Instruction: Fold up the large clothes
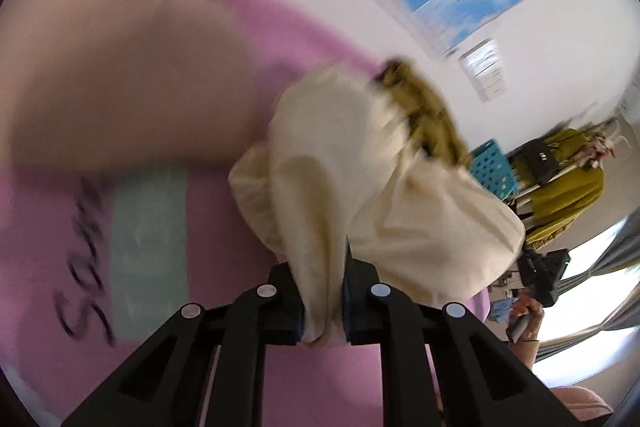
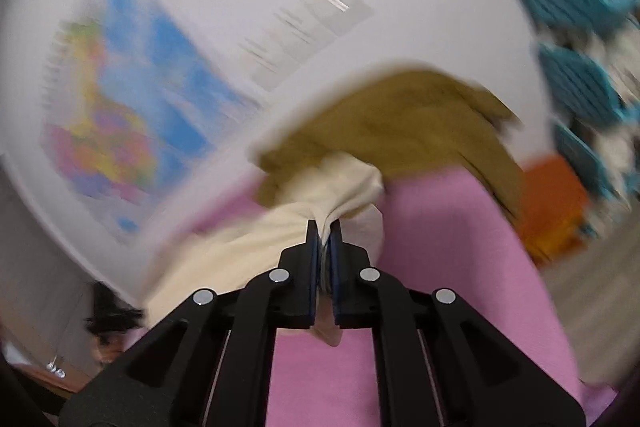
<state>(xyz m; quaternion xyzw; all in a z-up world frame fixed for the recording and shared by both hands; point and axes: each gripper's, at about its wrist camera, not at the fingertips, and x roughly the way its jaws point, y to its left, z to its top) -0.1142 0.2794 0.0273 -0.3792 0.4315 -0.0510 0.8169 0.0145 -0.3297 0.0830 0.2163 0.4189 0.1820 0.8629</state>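
Left gripper (image 1: 323, 301) fingers (image 1: 289, 301) pinched on a bunched fold of cream garment (image 1: 360, 187), right gripper (image 2: 325, 267) fingers (image 2: 298, 279) likewise clamped tight on it

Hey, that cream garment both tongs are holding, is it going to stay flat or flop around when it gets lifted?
Probably floppy: the cream garment bunches into soft folds between the left tongs and sags around them. At the right tongs it pinches into thin pleats, so it seems light and thin. Its olive part hangs loose and may swing.
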